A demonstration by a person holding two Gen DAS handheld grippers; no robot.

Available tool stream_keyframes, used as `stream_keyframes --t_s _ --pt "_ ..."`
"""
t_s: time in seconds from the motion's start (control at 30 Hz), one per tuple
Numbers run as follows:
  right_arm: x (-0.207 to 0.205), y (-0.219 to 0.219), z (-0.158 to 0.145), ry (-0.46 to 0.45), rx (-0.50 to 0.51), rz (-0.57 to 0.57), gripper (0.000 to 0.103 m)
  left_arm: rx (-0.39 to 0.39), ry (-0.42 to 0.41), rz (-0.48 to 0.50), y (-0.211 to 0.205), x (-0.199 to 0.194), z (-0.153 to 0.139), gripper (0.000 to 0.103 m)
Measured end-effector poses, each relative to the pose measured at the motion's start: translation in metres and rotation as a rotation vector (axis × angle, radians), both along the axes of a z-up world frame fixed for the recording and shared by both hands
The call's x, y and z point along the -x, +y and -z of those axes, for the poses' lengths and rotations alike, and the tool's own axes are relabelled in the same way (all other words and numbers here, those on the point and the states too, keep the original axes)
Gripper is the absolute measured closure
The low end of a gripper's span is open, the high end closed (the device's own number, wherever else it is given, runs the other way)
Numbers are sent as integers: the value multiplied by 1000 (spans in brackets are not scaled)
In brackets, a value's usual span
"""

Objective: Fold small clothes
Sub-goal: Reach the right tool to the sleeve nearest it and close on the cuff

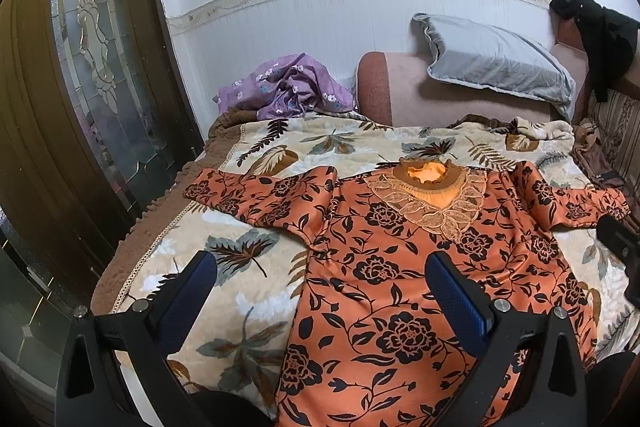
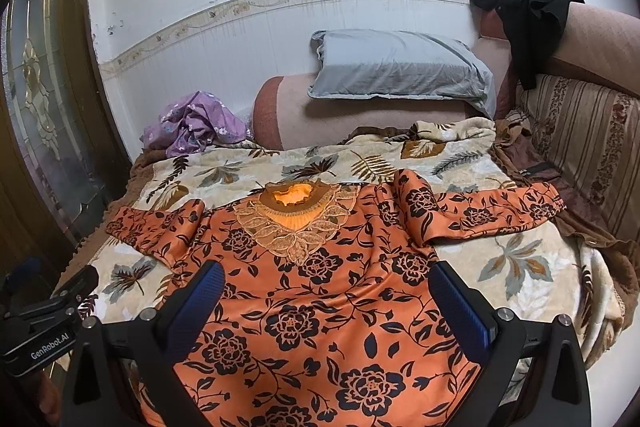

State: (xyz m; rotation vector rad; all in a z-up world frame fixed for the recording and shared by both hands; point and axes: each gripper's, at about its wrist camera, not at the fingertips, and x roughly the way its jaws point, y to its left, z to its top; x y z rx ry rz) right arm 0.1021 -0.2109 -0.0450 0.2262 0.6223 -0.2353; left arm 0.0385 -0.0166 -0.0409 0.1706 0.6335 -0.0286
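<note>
An orange top with black flowers and a lace collar [image 1: 400, 267] lies spread flat, front up, on a leaf-patterned blanket [image 1: 240, 307], sleeves out to both sides. It also shows in the right wrist view [image 2: 320, 307]. My left gripper [image 1: 320, 267] is open and empty above the top's left side. My right gripper [image 2: 326, 279] is open and empty above the top's body. The left gripper's body shows at the left edge of the right wrist view [image 2: 44, 323]; the right gripper's body shows at the right edge of the left wrist view [image 1: 620, 243].
A crumpled purple floral cloth [image 1: 288, 91] lies at the blanket's far left. A grey pillow [image 1: 496, 63] rests on the pink sofa arm [image 1: 376, 87]. A black garment [image 2: 528, 15] hangs over the sofa back. A wooden glass door [image 1: 92, 67] stands at the left.
</note>
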Motion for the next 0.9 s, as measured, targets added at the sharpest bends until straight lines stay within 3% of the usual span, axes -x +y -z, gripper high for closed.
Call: stream_keyframes --t_s 0.17,0.33,0.43,0.53,0.63,0.73,0.83,0.9 --pt "-15 -18 7 8 -23 14 0 -11 47 16 -4 -26 20 0" --pt "-35 -85 33 5 -122 104 0 -10 198 37 -5 -77 79 0" --pt "-47 -155 61 14 -176 206 0 -45 305 12 -6 -114 128 0" --pt "-52 -237 96 26 -244 346 0 -63 328 -10 -8 -138 158 0" --pt "-44 -320 135 39 -407 505 0 -49 339 5 -12 -157 177 0" --pt "-24 -394 169 -49 -609 664 0 -20 371 37 -14 -170 194 0" --pt "-12 -443 188 -147 -714 739 1 -13 379 51 -17 -172 207 0" --pt "-10 -466 198 -185 -743 785 9 -5 382 51 -17 -173 207 0"
